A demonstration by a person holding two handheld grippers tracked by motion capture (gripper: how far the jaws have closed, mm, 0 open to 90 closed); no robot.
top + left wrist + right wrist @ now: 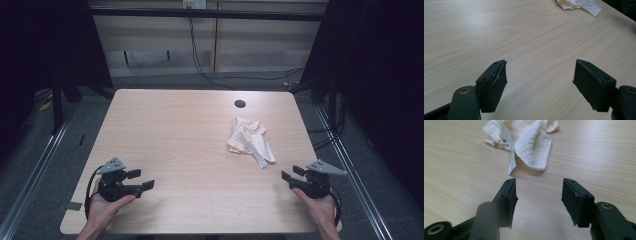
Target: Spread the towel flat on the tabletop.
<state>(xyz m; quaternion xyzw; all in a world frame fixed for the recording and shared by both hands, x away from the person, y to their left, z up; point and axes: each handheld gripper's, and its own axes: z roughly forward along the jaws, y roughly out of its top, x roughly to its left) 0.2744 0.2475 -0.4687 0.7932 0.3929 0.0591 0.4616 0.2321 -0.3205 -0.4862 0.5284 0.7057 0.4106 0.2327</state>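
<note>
Your right hand-held gripper (290,178) sits at the near right edge of the counter (180,135) with its jaws apart and empty, so bring it forward low toward the crumpled white cloth (250,140) lying just ahead of it. Aim for the nearest loose corner with the white label. Your left hand-held gripper (141,179), also apart and empty, is well away from the cloth at the near left.
</note>
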